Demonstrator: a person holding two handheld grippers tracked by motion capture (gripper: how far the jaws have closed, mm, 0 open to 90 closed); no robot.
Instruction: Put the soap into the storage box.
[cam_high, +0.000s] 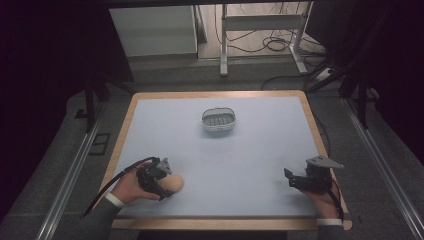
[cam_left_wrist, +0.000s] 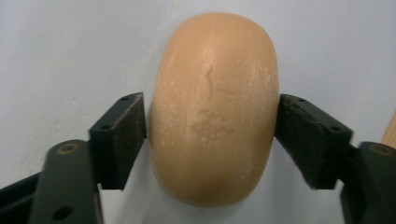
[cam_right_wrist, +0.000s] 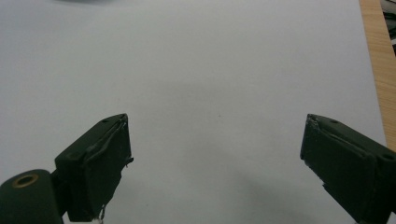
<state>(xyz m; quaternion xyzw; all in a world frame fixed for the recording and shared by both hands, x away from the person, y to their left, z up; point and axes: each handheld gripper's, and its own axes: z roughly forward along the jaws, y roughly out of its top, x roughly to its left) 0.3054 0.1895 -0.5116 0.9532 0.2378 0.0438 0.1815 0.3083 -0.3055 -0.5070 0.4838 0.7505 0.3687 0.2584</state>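
Tan and smooth, an oval bar of soap (cam_left_wrist: 214, 107) lies on the pale blue table (cam_high: 240, 165) near its front left corner, bracketed by the left gripper (cam_high: 159, 182), whose jaws stand at either flank of the bar. In the left gripper view the left pad sits against the soap's side or a hair off it, while the right pad looks just clear; whether either presses cannot be told, so the bar appears straddled rather than held. Its long axis runs straight away from that gripper, between the jaws, so a squeeze would close across the narrow width. A faint stamped mark on its top is too worn to read. Well apart, at the front right, the right gripper (cam_high: 300, 180) rests with jaws wide and nothing between them. A small slatted soap dish (cam_high: 218, 121) waits farther back near the table's middle, nearer neither hand by much.
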